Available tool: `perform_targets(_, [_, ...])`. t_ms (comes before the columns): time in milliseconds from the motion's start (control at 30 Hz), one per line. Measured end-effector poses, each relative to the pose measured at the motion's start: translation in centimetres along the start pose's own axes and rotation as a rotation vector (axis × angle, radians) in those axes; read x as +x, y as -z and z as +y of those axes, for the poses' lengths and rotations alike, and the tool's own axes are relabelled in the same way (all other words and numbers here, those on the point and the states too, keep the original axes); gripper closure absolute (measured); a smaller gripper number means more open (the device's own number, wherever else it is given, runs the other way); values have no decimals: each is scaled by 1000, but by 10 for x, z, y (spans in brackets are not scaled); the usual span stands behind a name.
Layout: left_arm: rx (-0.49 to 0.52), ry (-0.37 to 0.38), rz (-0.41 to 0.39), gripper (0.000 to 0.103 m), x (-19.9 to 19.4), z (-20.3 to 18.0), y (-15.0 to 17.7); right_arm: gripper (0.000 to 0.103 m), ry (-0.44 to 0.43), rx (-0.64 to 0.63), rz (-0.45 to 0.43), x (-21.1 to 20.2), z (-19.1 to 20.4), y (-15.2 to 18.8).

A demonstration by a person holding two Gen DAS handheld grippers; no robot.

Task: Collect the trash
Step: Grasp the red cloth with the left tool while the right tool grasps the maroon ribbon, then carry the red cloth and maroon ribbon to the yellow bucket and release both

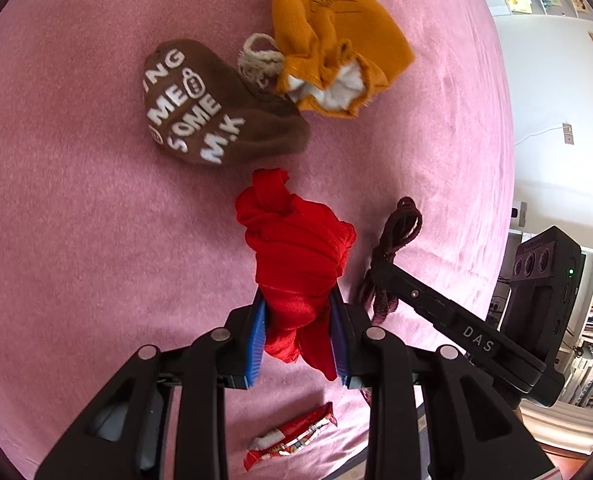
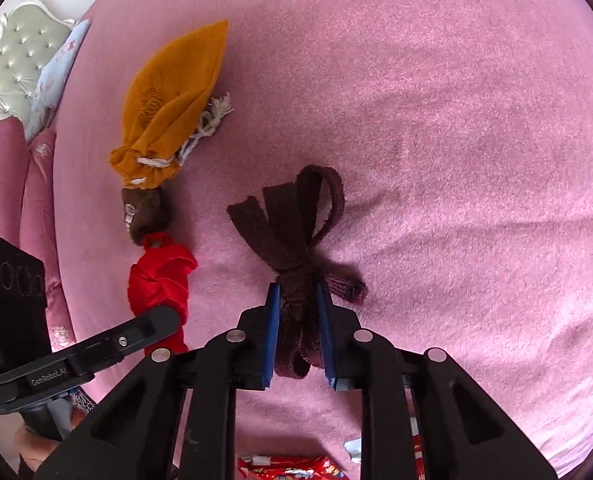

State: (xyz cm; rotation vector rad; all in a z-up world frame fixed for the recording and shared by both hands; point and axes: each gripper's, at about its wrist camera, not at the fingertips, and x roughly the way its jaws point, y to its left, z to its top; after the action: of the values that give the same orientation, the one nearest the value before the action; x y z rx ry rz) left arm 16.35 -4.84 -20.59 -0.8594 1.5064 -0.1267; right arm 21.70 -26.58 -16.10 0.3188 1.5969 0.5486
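Two pairs of blue-padded fingers are each clenched on a piece of cloth above a pink plush bed cover [image 2: 436,120]. The left gripper [image 1: 298,332] grasps a knotted bundle of shiny red fabric [image 1: 296,256], its pads pressed on the bundle's lower part while the knot stands out past the fingertips. The right gripper [image 2: 298,332] has its pads closed on a dark brown woven strap [image 2: 296,248] tied in a loose bow; the loops fan out beyond the fingers and one short end lies to the side on the cover.

Just beside the red bundle, in the left wrist view, the right gripper's black arm reaches in with the strap at its tip. Farther out lies a brown fleece pouch with white lettering [image 1: 212,108], and touching its far end a mustard-yellow drawstring bag with white lining [image 1: 336,40], a frayed cream cord [image 1: 260,60] between the two.

Near the bed's close edge, under the left gripper, lies a red and white snack wrapper [image 1: 292,436]; more red wrappers [image 2: 292,470] show at the bottom of the right wrist view. A tufted pale headboard [image 2: 16,52] and pink pillows [image 2: 20,208] stand at the bed's far left side.
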Motion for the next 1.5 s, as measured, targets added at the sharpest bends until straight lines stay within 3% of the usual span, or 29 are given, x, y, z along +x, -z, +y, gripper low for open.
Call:
perform_targets(200, [44, 14, 0, 75, -12, -14, 18, 85, -82, 52, -27, -29, -9, 26])
perform_targets(367, [97, 20, -3, 75, -29, -27, 40, 85, -102, 71, -67, -53, -12, 59])
perform_targets(767, [243, -4, 41, 75, -55, -44, 118, 85, -153, 188, -137, -85, -39, 165])
perform_targets(1100, [382, -43, 136, 75, -20, -83, 177, 84, -175, 341, -211, -109, -97, 239])
perform_targets(1500, [588, -82, 331, 75, 84, -187, 277, 84, -169, 571, -319, -163, -236, 339])
